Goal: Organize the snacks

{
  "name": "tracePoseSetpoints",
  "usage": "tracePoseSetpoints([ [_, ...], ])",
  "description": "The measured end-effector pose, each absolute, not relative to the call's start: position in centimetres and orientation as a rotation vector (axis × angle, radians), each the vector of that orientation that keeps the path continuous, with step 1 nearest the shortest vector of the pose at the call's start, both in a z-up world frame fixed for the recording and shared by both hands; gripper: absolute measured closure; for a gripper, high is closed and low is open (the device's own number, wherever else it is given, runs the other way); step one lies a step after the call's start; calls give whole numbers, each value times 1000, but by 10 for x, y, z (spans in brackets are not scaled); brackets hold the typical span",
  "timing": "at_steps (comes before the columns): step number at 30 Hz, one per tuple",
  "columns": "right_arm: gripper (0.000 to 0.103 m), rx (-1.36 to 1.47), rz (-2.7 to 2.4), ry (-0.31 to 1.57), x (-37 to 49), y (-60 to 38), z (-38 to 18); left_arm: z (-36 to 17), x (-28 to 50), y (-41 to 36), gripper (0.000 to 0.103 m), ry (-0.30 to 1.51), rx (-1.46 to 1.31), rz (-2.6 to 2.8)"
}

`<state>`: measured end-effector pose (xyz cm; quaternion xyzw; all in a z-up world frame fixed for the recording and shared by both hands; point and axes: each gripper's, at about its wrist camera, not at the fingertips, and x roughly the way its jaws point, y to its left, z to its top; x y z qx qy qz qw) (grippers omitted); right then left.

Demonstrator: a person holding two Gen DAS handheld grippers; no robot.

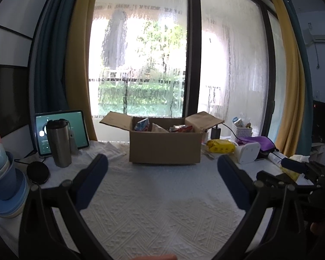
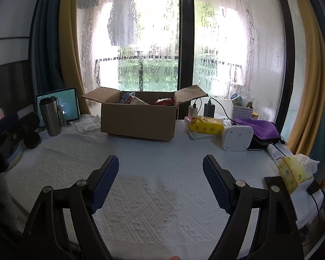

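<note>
The box [image 2: 138, 119] is matt brown cardboard. The cloth [image 2: 153, 195] under it is white with a woven raised pattern. The tumbler [image 1: 59, 143] is brushed metal with a dark plastic lid. The pads [image 2: 105, 182] are blue, ribbed rubber. The basket [image 2: 241, 111] is white perforated plastic

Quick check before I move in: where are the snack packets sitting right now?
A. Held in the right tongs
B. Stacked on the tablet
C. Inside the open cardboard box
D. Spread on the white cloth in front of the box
C: the snack packets poke up inside the open cardboard box, while both the left tongs and the right tongs are open and hold nothing.
</note>
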<state>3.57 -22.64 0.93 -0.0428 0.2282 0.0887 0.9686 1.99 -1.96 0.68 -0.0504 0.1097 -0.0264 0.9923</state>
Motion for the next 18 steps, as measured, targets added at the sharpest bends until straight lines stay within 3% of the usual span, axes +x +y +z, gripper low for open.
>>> tracePoseSetpoints([
  [18,20,-72,183,483,53,-229,5,6,38,-22,1,237,-98,-53],
])
